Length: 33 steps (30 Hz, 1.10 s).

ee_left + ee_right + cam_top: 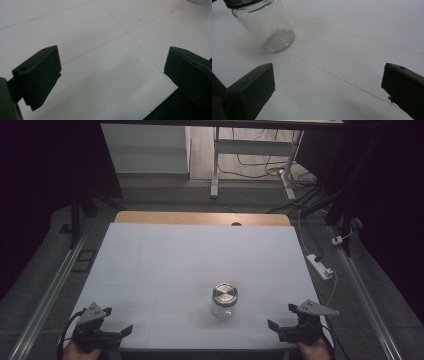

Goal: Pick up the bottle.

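Judged the clear glass jar (pixel 224 306) with metal lid (pixel 224 293) rigid, slick, breakable, best clasped around its body; left gripper (pixel 118 322) and right gripper (pixel 281 317) both gaped wide, empty.

Dim, dark-cornered high view with an evenly lit white table (pixel 165 265); gripper views brighter, slightly soft.

Both tongs are matte black with blocky, flat-faced jaws bearing small screw holes; the left tongs (pixel 119 321) and right tongs (pixel 282 316) each carry a grey three-cornered plate on top.
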Tool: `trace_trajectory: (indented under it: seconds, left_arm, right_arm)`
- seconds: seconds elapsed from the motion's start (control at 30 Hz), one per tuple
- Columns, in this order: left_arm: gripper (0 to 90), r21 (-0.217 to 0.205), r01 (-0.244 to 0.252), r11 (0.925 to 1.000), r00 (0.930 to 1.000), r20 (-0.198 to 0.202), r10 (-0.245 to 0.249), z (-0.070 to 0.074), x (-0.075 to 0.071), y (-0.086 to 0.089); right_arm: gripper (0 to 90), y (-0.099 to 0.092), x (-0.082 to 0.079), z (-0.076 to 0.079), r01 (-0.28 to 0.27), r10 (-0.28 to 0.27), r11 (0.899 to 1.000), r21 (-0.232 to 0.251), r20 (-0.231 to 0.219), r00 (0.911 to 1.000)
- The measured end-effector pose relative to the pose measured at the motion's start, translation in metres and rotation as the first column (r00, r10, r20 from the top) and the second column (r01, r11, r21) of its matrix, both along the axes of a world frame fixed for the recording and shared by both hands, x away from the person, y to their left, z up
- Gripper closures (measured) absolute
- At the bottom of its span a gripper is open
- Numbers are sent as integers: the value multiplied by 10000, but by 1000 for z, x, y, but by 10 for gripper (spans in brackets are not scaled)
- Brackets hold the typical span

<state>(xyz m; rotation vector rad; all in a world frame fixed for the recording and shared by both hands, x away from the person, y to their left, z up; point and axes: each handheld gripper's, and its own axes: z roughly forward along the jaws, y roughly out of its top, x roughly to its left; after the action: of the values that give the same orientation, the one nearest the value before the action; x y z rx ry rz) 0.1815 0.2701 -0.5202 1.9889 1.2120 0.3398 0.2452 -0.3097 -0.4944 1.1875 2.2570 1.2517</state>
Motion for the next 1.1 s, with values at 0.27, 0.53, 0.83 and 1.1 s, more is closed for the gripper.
trace_trajectory:
  seconds: [0.27, 0.53, 0.83, 1.1]
  left_arm:
    - [25, 25, 279, 9996, 9996, 35, -279, 0, 0, -1]
    - [20, -151, 276, 9995, 9996, -58, -277, 0, 1, 0]
    - [13, -215, 184, 9996, 9997, -128, -187, 0, 1, 1]
    - [17, -137, 170, 9998, 9997, -167, -172, -1, 1, 0]
  right_arm:
    - [0, 1, 2, -1, -61, 60, 10000, -62, -243, 9997]
    - [0, 3, 2, -1, -148, 140, 9995, -292, -265, 9996]
    - [0, 5, 1, 0, -437, 435, 9982, -421, -47, 9990]
    - [0, 13, -2, 4, -843, 844, 9960, -299, 37, 9964]
